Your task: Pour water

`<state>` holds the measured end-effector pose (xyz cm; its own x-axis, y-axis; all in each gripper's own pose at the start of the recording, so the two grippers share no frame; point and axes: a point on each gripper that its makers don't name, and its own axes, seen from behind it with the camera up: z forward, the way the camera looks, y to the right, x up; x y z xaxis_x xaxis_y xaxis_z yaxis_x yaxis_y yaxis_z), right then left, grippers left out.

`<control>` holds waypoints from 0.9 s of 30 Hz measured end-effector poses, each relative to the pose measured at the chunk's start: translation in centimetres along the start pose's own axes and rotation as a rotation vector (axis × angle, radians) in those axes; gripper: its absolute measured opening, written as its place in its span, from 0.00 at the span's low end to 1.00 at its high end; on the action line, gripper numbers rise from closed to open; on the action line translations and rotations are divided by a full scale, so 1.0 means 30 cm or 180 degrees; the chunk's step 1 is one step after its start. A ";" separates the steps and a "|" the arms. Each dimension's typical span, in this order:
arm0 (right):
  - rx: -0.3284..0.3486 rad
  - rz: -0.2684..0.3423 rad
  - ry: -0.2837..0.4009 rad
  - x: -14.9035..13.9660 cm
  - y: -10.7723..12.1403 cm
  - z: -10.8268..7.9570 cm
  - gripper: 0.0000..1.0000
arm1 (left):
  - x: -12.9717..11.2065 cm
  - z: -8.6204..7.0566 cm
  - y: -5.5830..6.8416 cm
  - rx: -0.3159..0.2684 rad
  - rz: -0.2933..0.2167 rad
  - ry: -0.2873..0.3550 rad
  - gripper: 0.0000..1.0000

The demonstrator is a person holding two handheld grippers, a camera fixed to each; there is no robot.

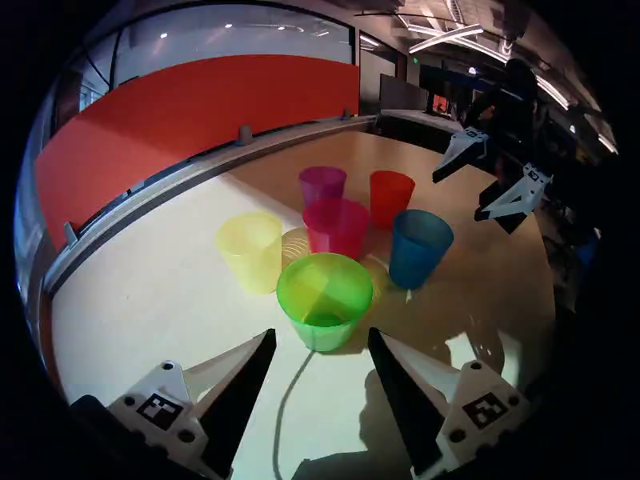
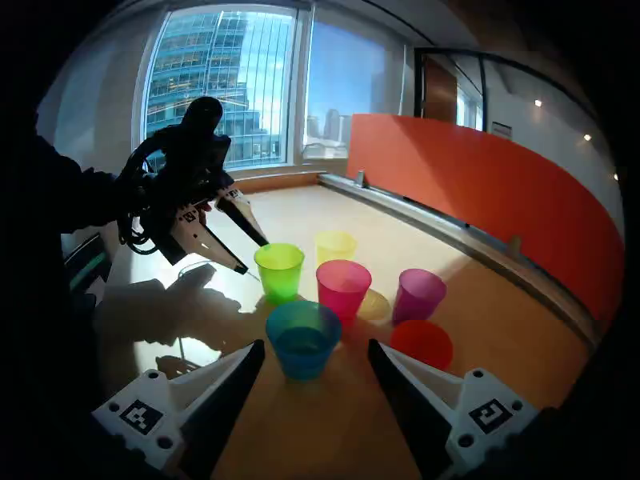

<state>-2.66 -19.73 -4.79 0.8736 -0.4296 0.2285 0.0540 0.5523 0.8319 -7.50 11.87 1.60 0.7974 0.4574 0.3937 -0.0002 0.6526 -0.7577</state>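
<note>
On the counter (image 1: 136, 312) a cluster of plastic cups stands upright, mouths up, long axes vertical. The left gripper (image 1: 322, 333) has its fingers spread, with the green cup (image 1: 326, 300) just ahead between the tips. The right gripper (image 2: 314, 344) is spread likewise before the blue cup (image 2: 303, 338). Both cups look light, thin-walled and easily squashed, so a gentle mid-wall hold would suit.
</note>
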 end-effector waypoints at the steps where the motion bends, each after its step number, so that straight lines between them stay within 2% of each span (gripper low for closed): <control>1: 0.0005 -0.0005 -0.0004 -0.001 -0.001 0.005 1.00 | 0.000 0.007 -0.002 -0.0007 0.0004 -0.0007 0.85; 6: 0.0017 -0.0018 -0.0020 -0.003 -0.003 0.026 1.00 | 0.004 0.035 -0.008 -0.0028 0.0024 -0.0028 0.85; 17: 0.0050 -0.0050 -0.0094 -0.029 -0.013 0.075 1.00 | 0.019 0.073 0.013 -0.0127 0.0089 -0.0071 0.85; 27: 0.0070 -0.0057 -0.0175 -0.062 -0.015 0.118 1.00 | 0.029 0.104 0.010 -0.0134 0.0070 -0.0100 0.85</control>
<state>-6.03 -21.72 -3.80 0.8447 -0.4782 0.2405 0.0581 0.5286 0.8469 -8.69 14.35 3.31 0.7782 0.4903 0.3924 0.0085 0.6166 -0.7872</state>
